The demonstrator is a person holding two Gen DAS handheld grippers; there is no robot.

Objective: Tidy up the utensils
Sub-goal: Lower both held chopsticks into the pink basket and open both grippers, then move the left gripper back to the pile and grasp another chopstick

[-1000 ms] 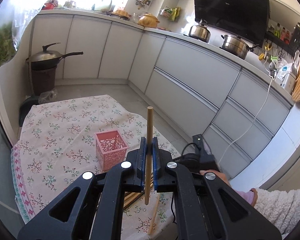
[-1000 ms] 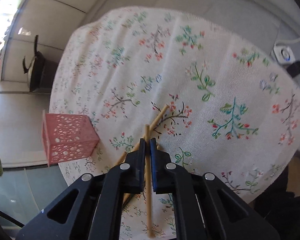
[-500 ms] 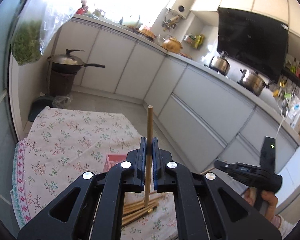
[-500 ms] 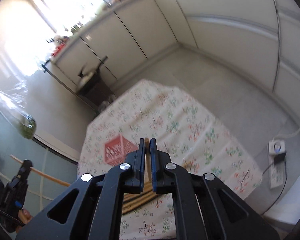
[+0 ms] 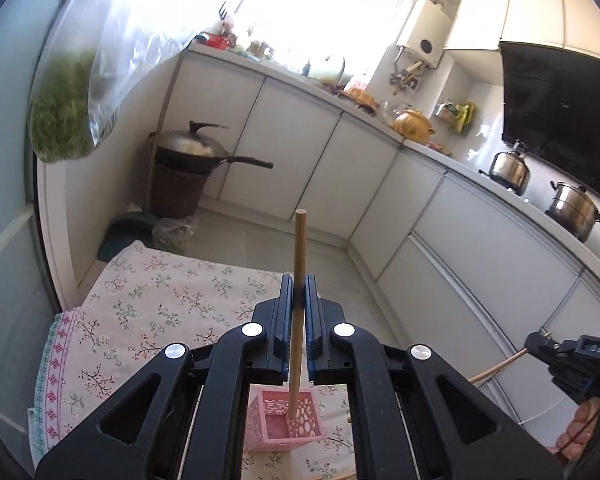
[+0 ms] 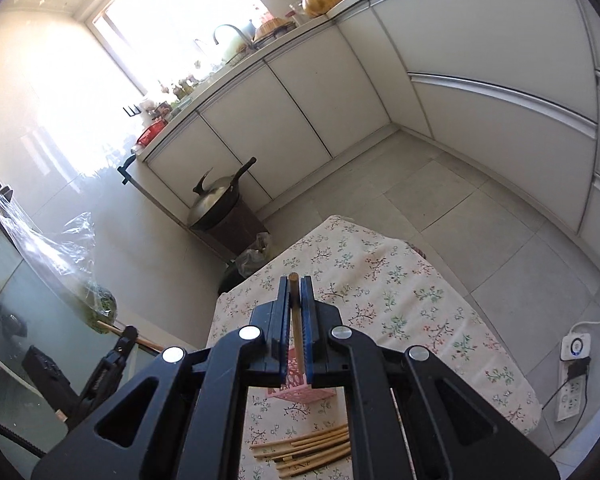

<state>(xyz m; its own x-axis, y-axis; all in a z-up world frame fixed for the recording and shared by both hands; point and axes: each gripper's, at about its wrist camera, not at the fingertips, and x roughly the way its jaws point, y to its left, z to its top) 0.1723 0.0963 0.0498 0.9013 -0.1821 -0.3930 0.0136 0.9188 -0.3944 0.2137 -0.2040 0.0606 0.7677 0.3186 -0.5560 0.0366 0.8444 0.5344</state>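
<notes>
My left gripper (image 5: 299,286) is shut on a wooden chopstick (image 5: 299,240) held upright. Its lower end hangs over the open top of a pink perforated basket (image 5: 284,424) on the floral tablecloth (image 5: 156,320). My right gripper (image 6: 295,284) is shut on another wooden chopstick (image 6: 294,280), held above the same pink basket (image 6: 300,390). A pile of several chopsticks (image 6: 304,450) lies on the cloth near the table's front. The right gripper also shows in the left wrist view (image 5: 540,346), at the far right. The left gripper also shows in the right wrist view (image 6: 128,334), at the lower left.
The small table (image 6: 400,292) stands in a kitchen with white cabinets (image 5: 480,240). A wok on a brown bin (image 5: 188,168) stands beyond the table. A plastic bag of greens (image 5: 64,120) hangs at the left. A power strip (image 6: 574,376) lies on the floor at the right.
Both grippers have lifted and tilted up from the table, each still holding its chopstick. The left chopstick's lower end now hangs over the pink basket. The right gripper now hovers above the basket.
</notes>
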